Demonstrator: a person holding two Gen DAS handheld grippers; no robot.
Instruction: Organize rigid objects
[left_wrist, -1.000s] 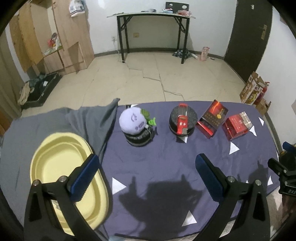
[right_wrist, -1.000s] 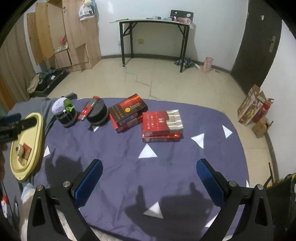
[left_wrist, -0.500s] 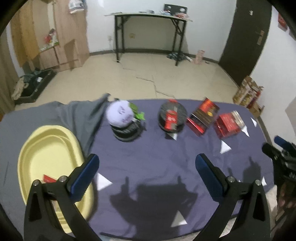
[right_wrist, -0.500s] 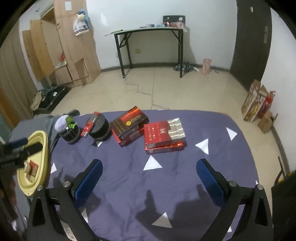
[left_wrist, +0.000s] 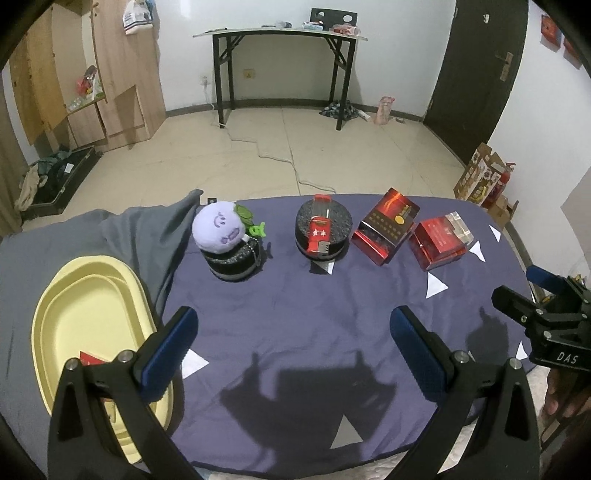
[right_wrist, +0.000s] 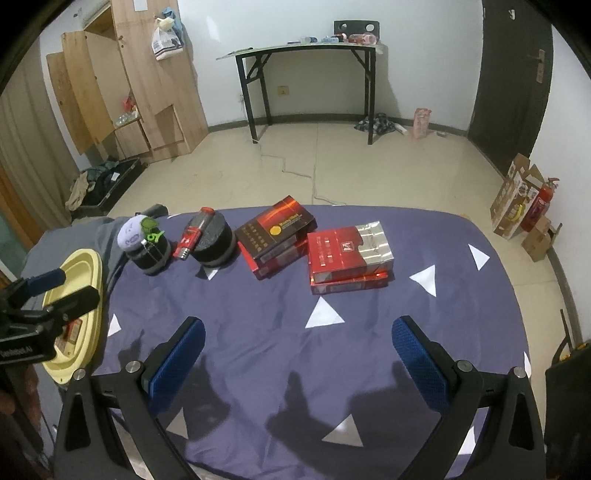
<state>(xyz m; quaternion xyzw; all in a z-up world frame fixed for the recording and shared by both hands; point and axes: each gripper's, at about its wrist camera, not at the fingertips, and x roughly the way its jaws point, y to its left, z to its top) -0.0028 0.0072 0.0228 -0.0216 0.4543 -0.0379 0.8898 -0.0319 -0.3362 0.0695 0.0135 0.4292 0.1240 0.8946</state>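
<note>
Left wrist view: left gripper (left_wrist: 291, 347) gapes empty above the cloth (left_wrist: 295, 314), yellow tray (left_wrist: 66, 295) at nine o'clock; right gripper (right_wrist: 297, 352) likewise wide, red boxes (right_wrist: 347, 254) at twelve.

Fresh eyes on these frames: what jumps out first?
A row of items along the far side of the purple cloth: a lilac plush ball on a black puck, a red lighter on another, then two stacks of red boxes. A yellow tray lies at the left; both grippers hover open and empty.
</note>
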